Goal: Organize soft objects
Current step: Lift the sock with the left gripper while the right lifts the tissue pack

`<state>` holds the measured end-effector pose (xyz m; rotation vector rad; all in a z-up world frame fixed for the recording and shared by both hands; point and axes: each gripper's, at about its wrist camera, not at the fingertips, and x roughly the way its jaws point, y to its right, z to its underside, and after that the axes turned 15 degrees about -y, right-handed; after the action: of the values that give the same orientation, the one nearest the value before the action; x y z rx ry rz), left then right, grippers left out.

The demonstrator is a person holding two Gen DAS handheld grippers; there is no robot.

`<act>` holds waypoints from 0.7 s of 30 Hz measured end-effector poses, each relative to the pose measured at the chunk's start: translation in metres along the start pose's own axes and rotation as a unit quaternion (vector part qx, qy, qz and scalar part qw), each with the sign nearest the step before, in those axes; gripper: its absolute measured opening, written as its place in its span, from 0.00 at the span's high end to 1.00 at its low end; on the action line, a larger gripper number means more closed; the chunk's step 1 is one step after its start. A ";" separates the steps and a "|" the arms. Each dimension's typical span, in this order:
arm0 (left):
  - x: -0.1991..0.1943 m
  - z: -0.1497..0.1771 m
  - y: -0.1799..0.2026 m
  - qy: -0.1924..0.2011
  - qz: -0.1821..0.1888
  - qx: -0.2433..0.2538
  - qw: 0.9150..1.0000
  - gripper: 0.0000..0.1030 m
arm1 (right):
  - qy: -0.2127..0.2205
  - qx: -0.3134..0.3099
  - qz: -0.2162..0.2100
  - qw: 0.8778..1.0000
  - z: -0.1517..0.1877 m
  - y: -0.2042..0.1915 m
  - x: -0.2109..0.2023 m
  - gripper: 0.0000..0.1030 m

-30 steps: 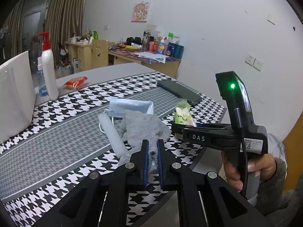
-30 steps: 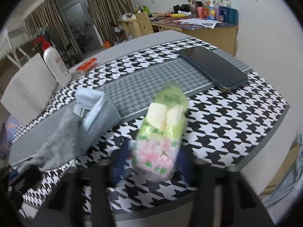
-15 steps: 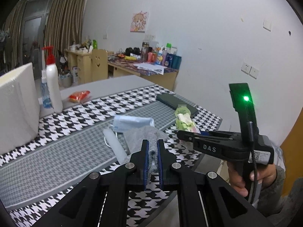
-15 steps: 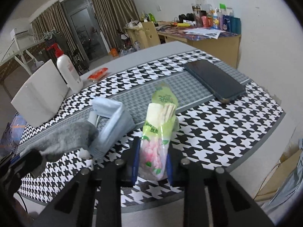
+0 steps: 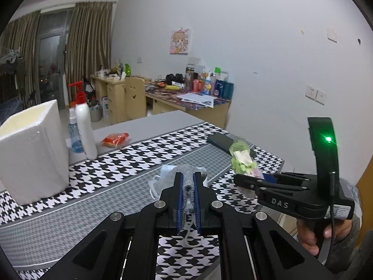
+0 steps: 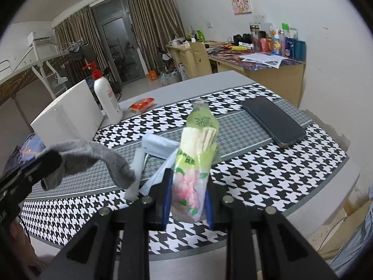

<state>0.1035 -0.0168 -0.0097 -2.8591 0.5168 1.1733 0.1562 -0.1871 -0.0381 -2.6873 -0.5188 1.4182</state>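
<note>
Houndstooth cloth (image 5: 112,163) covers the table ahead of my left gripper (image 5: 188,200), in a cluttered room with curtains at the far end. On this view the blue pads are clamped nearly together on a grey sock (image 5: 189,186), which bunches up between and just beyond the fingertips, one loose thread hanging below them. I judge it light, limp and not fragile; a pinch anywhere on the knit holds, though the free end will swing. Beyond the tips a pale blue face mask (image 5: 166,170) lies on the cloth. Right of my fingers, the right gripper (image 5: 249,182) carries a green tissue pack (image 5: 241,161) clear of the table.

Across the same cloth, the right wrist camera shows my right gripper (image 6: 187,198) closed on the tissue pack (image 6: 195,163), fingers held apart only by the pack's width. Its lower, pink-printed half sits between the pads; the green top stands upright past the tips. My guess: light, squashy, with slick film that could slide, so a grip across the fuller middle suits it. Left of these fingers the sock (image 6: 86,158) droops from the other gripper, above the mask (image 6: 160,144). Right of the tips, well apart, lies a dark phone (image 6: 272,121).
</note>
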 end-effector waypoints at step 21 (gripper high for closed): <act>-0.025 -0.005 -0.023 0.022 -0.054 -0.019 0.998 0.91 | 0.025 -0.049 -0.025 0.998 -0.006 -0.037 -0.011 0.73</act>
<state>0.0972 0.0118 0.0081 -2.9083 0.3387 1.1168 0.1459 -0.1548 -0.0182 -2.7554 -0.6633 1.3446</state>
